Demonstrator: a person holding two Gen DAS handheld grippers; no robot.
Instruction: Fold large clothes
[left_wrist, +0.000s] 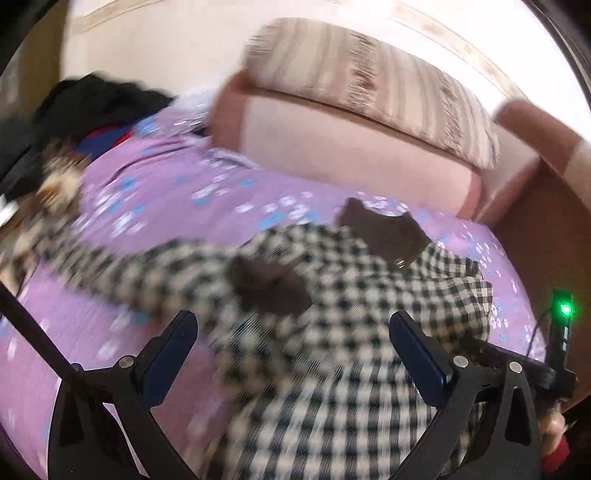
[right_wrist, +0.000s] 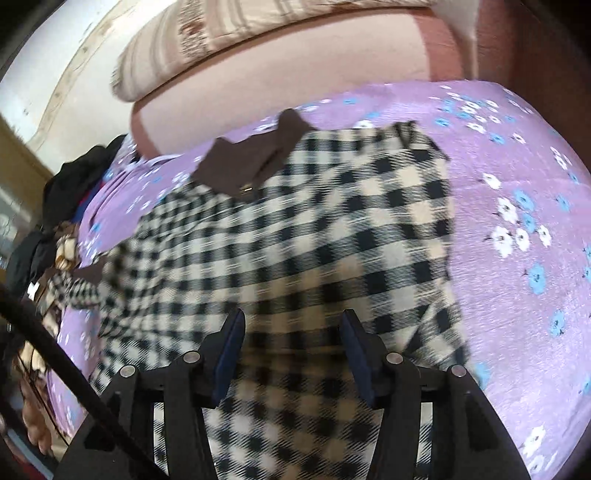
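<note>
A black-and-cream checked coat (left_wrist: 332, 332) with a brown collar (left_wrist: 384, 232) lies spread on a purple flowered bedspread (left_wrist: 155, 206). It also shows in the right wrist view (right_wrist: 295, 240), collar (right_wrist: 255, 158) toward the headboard. My left gripper (left_wrist: 291, 325) is open just above the coat's body, near a brown patch (left_wrist: 269, 284), holding nothing. My right gripper (right_wrist: 291, 325) is open over the coat's lower part, with cloth seen between the fingers but not clamped. Both views are blurred.
A pink padded headboard (left_wrist: 351, 147) with a striped pillow (left_wrist: 369, 85) stands behind the bed. A pile of dark clothes (left_wrist: 96, 99) lies at the far left of the bed. A wooden side panel (left_wrist: 546, 221) is on the right.
</note>
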